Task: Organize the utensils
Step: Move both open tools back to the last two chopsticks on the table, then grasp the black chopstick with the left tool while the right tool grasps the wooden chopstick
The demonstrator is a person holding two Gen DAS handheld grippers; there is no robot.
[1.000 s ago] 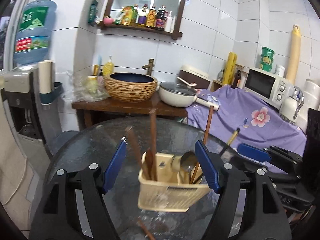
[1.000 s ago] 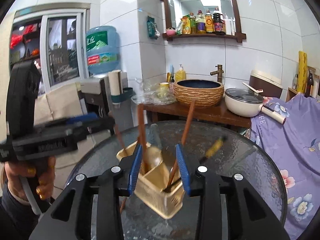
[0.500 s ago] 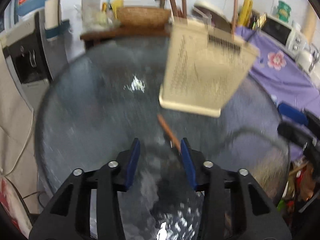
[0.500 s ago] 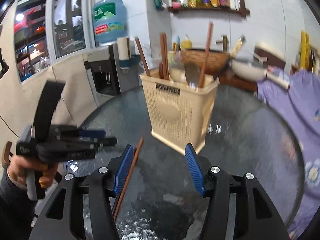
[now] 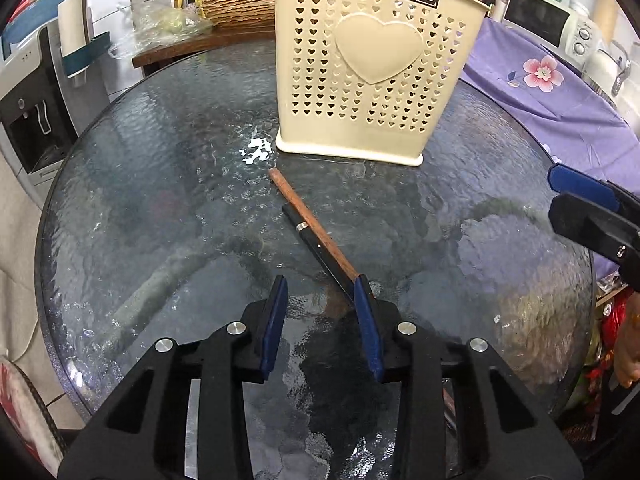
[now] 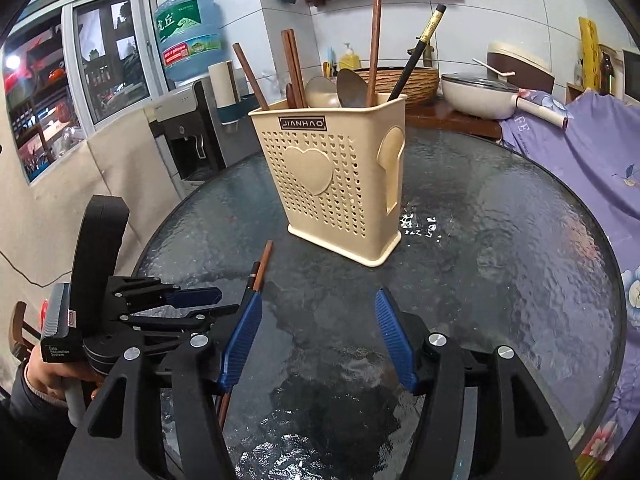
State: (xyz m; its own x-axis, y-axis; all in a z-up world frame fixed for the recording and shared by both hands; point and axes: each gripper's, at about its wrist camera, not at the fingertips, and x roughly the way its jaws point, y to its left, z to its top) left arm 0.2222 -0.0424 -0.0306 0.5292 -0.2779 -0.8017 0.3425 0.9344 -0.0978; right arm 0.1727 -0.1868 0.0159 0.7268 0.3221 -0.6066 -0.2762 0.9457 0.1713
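Observation:
A cream utensil holder (image 5: 380, 72) (image 6: 332, 176) stands upright on the round glass table (image 5: 140, 200). It holds brown chopsticks (image 6: 294, 68), spoons (image 6: 348, 88) and a black chopstick (image 6: 416, 52). A loose brown chopstick (image 5: 312, 224) (image 6: 264, 260) and a black one (image 5: 316, 244) lie side by side in front of it. My left gripper (image 5: 320, 320) (image 6: 200, 304) hangs low over them with its jaws closing. Their near ends run behind its right fingertip (image 5: 362, 292), not between the pads. My right gripper (image 6: 318, 332) (image 5: 560, 196) is opening, with nothing between its fingers.
A water dispenser (image 6: 188, 128) stands left of the table. Behind it is a wooden side table (image 5: 180, 46) with a woven basin (image 6: 400, 78) and a white pan (image 6: 480, 96). A purple cloth (image 5: 560, 96) and a microwave (image 5: 548, 16) lie to the right. A hand (image 6: 44, 376) holds the left gripper.
Both grippers have come down close to the glass table. The left jaws have narrowed and now sit at the loose chopsticks. The right jaws have widened.

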